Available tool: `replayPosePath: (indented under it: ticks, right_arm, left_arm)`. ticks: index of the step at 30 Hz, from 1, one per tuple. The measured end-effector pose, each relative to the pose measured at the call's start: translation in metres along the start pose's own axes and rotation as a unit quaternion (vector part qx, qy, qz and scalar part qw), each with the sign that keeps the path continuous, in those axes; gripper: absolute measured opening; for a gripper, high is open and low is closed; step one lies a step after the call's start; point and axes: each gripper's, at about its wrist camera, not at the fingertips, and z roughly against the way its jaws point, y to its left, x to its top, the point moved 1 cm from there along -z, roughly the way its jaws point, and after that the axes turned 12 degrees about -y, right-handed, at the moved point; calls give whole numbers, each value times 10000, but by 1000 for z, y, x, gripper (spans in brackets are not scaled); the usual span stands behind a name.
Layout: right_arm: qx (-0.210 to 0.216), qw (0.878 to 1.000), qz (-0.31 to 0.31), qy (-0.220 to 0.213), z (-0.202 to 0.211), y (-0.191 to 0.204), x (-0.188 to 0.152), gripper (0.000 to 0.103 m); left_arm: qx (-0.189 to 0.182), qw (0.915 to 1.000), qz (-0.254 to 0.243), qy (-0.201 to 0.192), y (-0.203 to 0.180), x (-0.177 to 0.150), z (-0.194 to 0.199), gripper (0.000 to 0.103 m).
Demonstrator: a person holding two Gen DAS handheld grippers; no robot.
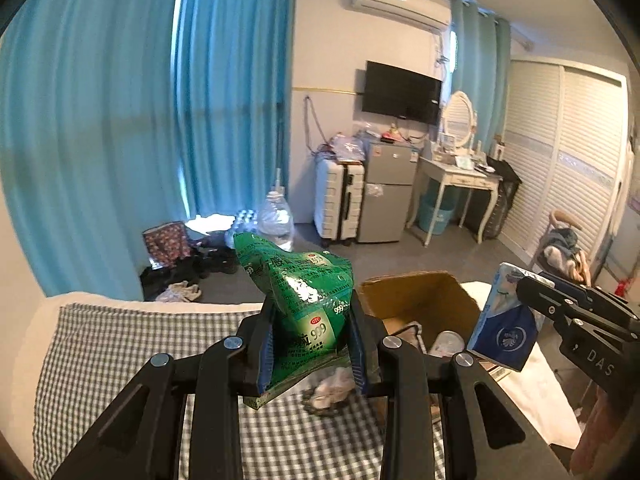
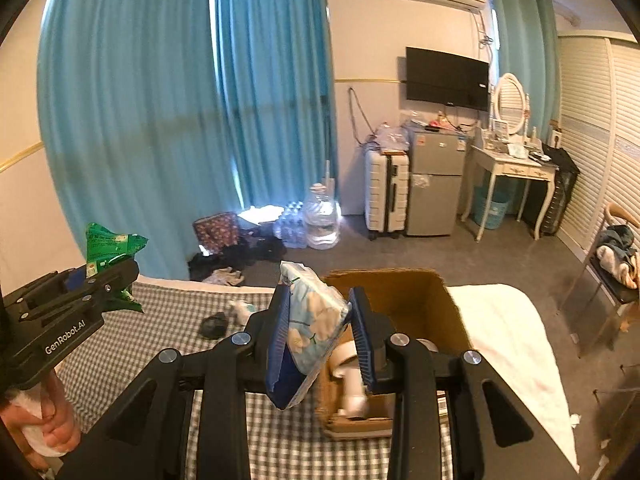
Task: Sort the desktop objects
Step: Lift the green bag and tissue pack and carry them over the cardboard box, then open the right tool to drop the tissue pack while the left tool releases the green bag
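My left gripper (image 1: 312, 340) is shut on a crumpled green medicine packet (image 1: 308, 292), held up over the checked cloth (image 1: 120, 344). The same packet (image 2: 108, 252) shows at the left of the right wrist view, in the left gripper (image 2: 116, 280). My right gripper (image 2: 322, 340) is shut on a blue and white tissue pack (image 2: 316, 320) with a flower print, just left of an open cardboard box (image 2: 400, 292). In the left wrist view the tissue pack (image 1: 504, 320) hangs beside the box (image 1: 424, 296), in the right gripper (image 1: 528, 292).
Inside the box lie a white bottle (image 2: 352, 372) and a round tin (image 1: 448, 342). A dark lump (image 2: 214, 325) and a small white item (image 2: 244, 308) rest on the cloth. A white towel (image 2: 508, 340) covers the surface right of the box. Crumpled paper (image 1: 332, 388) lies under the left gripper.
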Motion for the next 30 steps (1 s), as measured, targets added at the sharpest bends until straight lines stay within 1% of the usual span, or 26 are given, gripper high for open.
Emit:
replayPosePath:
  ticks: [7,17,25,30]
  right_arm:
    - [-199,9996,-172,104,-20,-43,-9,30]
    - [-548,9965,-390,502,-60,-108,-42,30]
    - [-677,9934,-454,805,-106,-137,-66,30]
    - [-699,9923,-393,942,-135,-141,-72,31]
  left_arm:
    - [-309,9993,-181,146,-46,-4,-34,31]
    - [-664,9952,-334,641,-106,-36,-104,31]
    - [-820,9909,-406,984,-138,-65,-156,31]
    - [-882,9881,-439,1185,-148,-84,-187,31]
